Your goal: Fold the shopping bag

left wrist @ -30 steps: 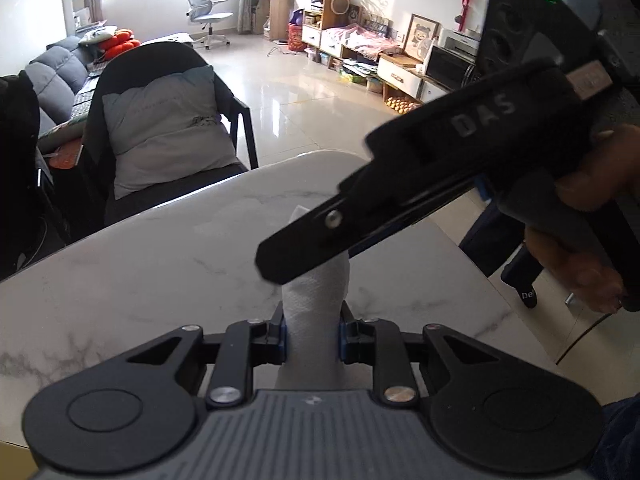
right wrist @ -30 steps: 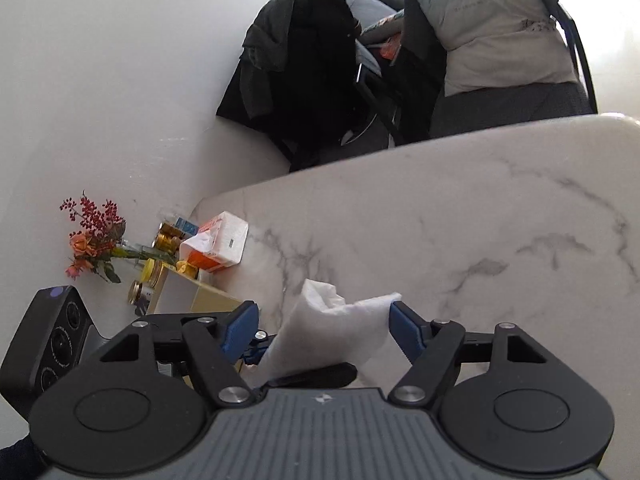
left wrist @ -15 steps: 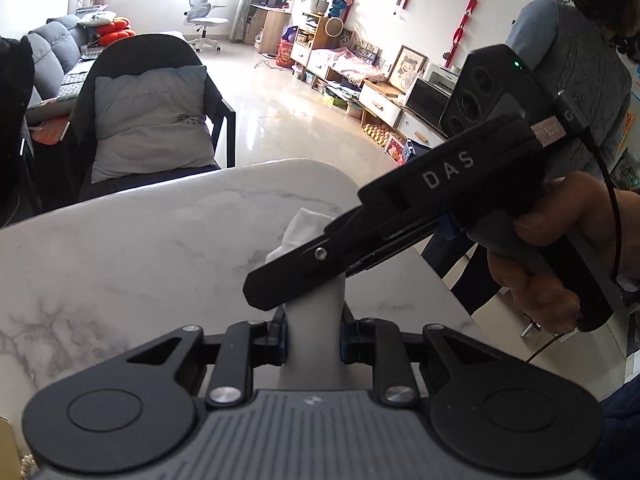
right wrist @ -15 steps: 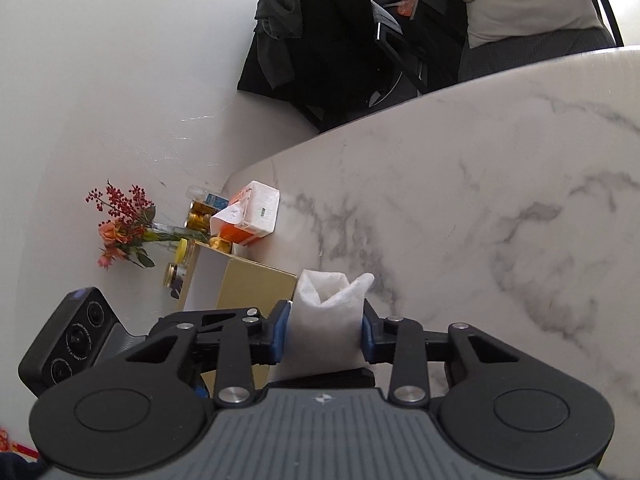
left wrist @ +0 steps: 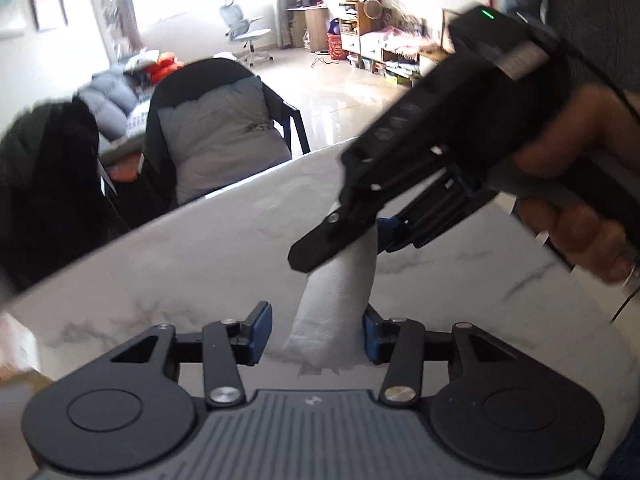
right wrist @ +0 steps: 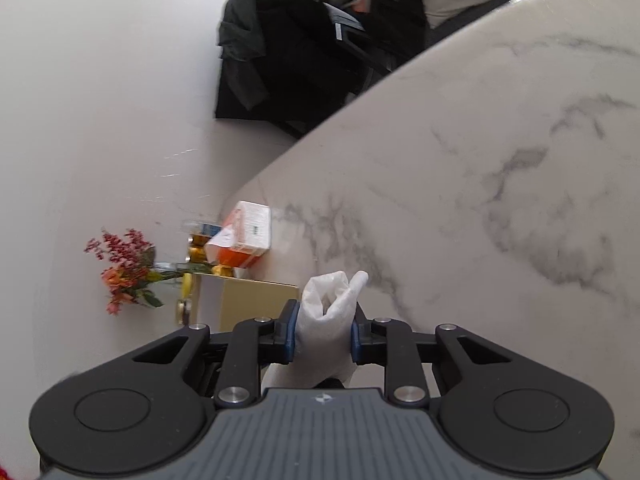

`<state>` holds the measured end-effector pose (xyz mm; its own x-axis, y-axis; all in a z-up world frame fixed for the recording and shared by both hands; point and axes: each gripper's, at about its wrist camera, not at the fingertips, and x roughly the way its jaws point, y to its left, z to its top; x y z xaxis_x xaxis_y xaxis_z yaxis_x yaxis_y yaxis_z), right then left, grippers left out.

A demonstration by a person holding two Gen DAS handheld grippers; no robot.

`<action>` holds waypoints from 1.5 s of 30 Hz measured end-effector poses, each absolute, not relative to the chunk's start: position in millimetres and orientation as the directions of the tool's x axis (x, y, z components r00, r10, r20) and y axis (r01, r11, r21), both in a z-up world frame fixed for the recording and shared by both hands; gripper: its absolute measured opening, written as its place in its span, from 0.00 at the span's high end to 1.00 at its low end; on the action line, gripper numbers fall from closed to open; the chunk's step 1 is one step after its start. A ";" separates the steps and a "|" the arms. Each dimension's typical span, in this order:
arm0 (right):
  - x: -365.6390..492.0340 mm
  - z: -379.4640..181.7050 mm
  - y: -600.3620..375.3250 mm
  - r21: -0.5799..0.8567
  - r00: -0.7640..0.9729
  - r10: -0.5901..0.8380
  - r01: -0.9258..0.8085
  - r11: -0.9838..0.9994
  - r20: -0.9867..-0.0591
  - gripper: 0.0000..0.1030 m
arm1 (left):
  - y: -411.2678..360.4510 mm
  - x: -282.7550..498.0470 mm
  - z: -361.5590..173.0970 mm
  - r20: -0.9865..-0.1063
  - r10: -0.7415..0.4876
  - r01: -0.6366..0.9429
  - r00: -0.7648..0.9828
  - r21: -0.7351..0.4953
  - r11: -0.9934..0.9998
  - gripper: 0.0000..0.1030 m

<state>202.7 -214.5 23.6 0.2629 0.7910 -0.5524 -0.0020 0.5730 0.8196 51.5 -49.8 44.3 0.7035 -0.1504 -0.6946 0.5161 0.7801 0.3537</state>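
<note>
The left gripper (left wrist: 316, 334) has just been opening, its jaws spread, the rolled white shopping bag (left wrist: 340, 284) loose between them against the right-hand pad. The right gripper (right wrist: 322, 338) has just been closing and pinches the bag's far end above the marble table (right wrist: 480, 160); the roll's long axis runs near to far between them.

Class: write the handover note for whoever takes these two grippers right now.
Left gripper: open, jaws just widened; only one pad touches the bag.
Right gripper: shut on the shopping bag, jaws just tightened.
Bag: white, rolled into a narrow bundle, held above the marble table, running from the right gripper down between the left jaws.
Done: bag bundled and passed to the right gripper.
Left: draw the left gripper clear and set the bundle down.
</note>
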 end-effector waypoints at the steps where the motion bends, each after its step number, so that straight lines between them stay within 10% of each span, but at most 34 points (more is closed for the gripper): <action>1: 203.2 22.8 -211.7 0.813 0.263 0.783 0.009 0.582 -0.564 0.74 | -59.3 44.3 38.5 -0.671 -0.108 0.515 0.733 0.445 0.733 0.54; 10: 201.0 3.2 -198.1 0.765 0.200 0.749 0.315 0.562 -0.632 0.74 | -92.7 20.6 -1.0 -0.556 0.062 0.469 0.829 0.752 0.464 0.50; 25: 176.7 -18.7 -194.3 0.681 0.150 0.792 0.620 0.391 -0.591 0.75 | -93.3 11.8 -18.2 -0.536 0.105 0.485 0.838 0.818 0.309 0.76; 37: 180.7 -8.7 -199.9 0.806 0.109 0.806 0.209 0.554 -0.582 0.30 | -85.5 20.3 13.4 -0.694 0.047 0.603 0.718 0.655 0.456 0.79; 41: 176.2 0.9 -208.1 0.799 0.125 0.790 0.054 0.598 -0.600 0.31 | -85.2 22.7 17.3 -0.697 0.067 0.601 0.714 0.660 0.451 0.80; 45: 173.6 21.8 -216.7 0.801 0.160 0.802 -0.087 0.592 -0.575 0.53 | -88.7 31.2 16.8 -0.689 0.096 0.587 0.718 0.675 0.447 0.80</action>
